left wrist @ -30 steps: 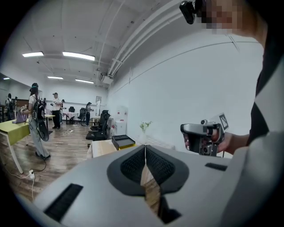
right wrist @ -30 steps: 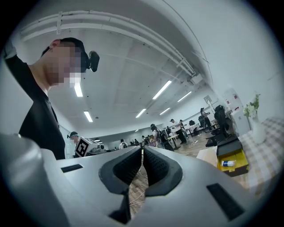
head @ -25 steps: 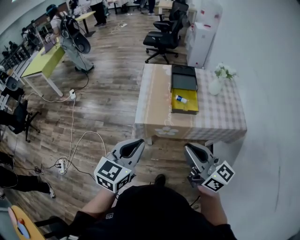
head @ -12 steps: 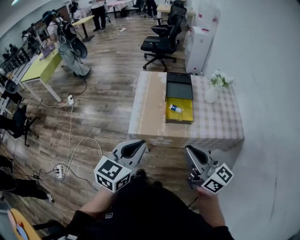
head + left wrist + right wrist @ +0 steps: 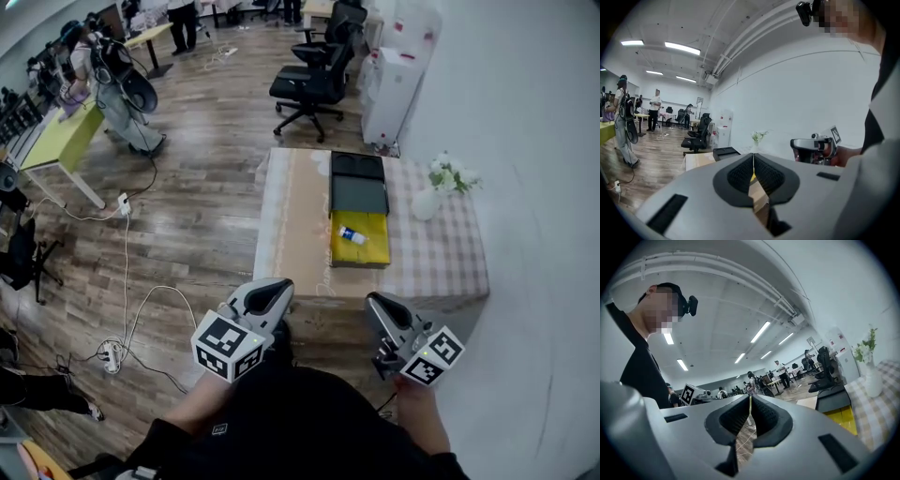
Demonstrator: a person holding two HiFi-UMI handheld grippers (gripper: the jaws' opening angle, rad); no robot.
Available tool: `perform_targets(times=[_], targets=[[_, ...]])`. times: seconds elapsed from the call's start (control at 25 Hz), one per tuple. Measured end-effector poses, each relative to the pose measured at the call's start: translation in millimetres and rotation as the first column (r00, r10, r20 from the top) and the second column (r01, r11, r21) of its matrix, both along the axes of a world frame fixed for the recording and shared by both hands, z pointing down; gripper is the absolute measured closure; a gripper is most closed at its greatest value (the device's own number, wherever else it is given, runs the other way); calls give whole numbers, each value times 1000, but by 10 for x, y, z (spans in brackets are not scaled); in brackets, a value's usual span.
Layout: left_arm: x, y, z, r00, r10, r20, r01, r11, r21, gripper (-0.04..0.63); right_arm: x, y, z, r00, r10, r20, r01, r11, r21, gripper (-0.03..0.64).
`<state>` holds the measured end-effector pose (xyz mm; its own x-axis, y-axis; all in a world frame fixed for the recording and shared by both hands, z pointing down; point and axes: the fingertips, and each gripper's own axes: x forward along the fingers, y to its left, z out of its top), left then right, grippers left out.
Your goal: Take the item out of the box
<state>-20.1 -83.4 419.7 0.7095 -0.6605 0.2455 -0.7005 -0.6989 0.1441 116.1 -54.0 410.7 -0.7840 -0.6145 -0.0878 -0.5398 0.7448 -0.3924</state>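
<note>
The box (image 5: 362,255) is presented as a shallow yellow container, opened upward, with a dark grey lid (image 5: 359,195) laid flat against its far edge. It is set on the table (image 5: 441,258), close to the near edge and left of the table's middle. The item (image 5: 352,235), a small white-and-blue bottle, is laid on its side inside the yellow compartment, in the far half, at a slant to the box walls.
</note>
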Motion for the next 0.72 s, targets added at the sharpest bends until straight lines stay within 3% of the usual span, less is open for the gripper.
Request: perform_targets(times=[0.36, 0.72], targets=[[-464, -1134, -69, 1000, 9, -3, -9, 1000, 19, 580, -289, -1035, -73, 998, 50, -40, -50, 999, -2, 578], [-733, -1600, -125, 999, 30, -42, -29, 999, 26, 580, -660, -1539, -186, 997, 46, -59, -46, 999, 5, 578]])
